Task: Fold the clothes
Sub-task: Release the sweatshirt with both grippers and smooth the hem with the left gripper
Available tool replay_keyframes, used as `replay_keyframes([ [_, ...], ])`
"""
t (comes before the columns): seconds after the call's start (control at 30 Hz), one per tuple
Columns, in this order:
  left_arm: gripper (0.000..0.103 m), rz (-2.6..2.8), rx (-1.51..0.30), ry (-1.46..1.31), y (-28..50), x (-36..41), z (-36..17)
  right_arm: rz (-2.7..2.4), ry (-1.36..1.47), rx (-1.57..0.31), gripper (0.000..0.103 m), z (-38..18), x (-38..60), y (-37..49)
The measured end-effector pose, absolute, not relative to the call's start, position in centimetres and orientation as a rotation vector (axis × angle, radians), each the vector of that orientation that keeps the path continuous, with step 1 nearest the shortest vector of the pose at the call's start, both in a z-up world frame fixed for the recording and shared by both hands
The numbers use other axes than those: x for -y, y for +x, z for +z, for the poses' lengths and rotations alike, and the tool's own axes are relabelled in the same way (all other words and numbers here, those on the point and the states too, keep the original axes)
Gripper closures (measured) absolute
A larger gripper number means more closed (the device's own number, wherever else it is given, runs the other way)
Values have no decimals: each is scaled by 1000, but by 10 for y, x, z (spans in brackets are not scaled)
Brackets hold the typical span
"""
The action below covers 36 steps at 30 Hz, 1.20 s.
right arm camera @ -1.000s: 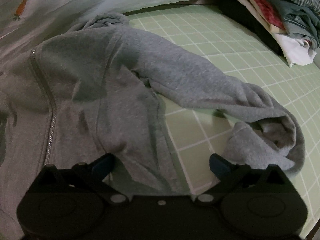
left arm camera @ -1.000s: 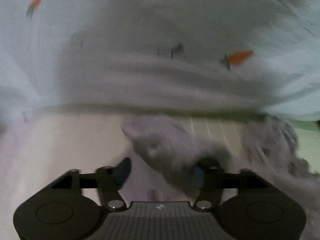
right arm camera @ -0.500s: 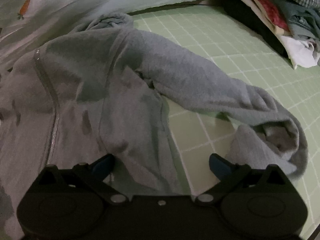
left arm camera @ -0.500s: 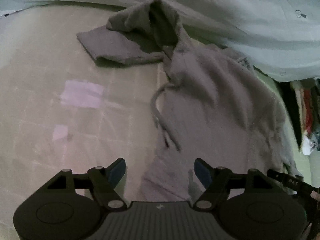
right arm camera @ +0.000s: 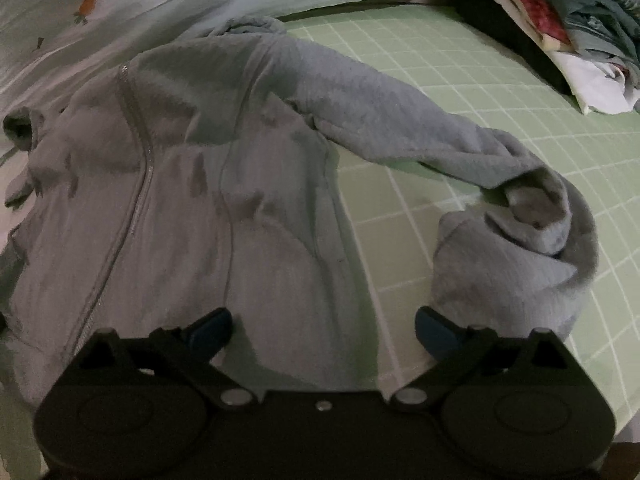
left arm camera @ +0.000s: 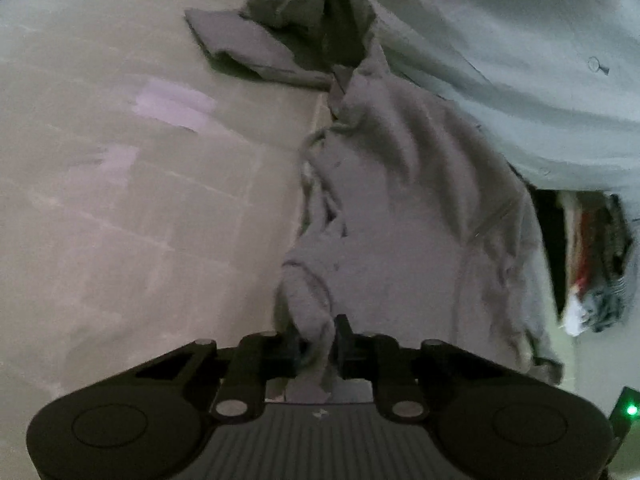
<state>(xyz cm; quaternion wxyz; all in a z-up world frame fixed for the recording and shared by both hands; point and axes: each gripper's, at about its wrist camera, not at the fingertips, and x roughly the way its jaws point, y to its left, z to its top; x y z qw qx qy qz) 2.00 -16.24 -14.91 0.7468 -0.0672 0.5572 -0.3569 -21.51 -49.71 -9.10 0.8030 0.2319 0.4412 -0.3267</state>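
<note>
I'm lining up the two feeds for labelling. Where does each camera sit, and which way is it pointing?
Left wrist: sits on the left hand-held gripper, looks along its fingers, shut on the grey hoodie's hem, toward its hood.
Right wrist: sits on the right hand-held gripper, open over the hoodie, facing the sleeve on the green grid mat.
Both show the hoodie, carrot-print sheet and clothes pile.

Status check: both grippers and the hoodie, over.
Left gripper shut on grey zip hoodie hem. Right gripper open, over hoodie's hem edge. Sleeve curled on green grid mat; nothing blocking.
</note>
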Motion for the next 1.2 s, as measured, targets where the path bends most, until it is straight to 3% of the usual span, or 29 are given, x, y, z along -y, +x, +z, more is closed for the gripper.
replay_keyframes([
  [0.4, 89, -755, -940, 24, -31, 120, -73, -675, 425, -944, 2, -96, 483, -221],
  [0.6, 64, -661, -1038, 88, -15, 119, -104, -684, 420, -938, 2, -98, 479, -221],
  [0.73, 39, -682, -1071, 139, -8, 134, -117, -682, 424, -937, 2, -97, 477, -226],
  [0.77, 38, -689, -1073, 146, -6, 138, -120, -685, 429, -933, 2, -97, 477, -228],
  [1.03, 40, -743, -1106, 179, 12, 172, -137, -706, 470, -913, 6, -96, 472, -242],
  [1.1, 54, -752, -1097, 202, 11, 178, -138, -701, 465, -904, 12, -95, 470, -245],
  [1.17, 83, -756, -1096, 216, 9, 180, -139, -683, 454, -891, 25, -93, 466, -247],
  [1.2, 85, -758, -1098, 215, 7, 179, -139, -663, 443, -886, 38, -91, 463, -246],
])
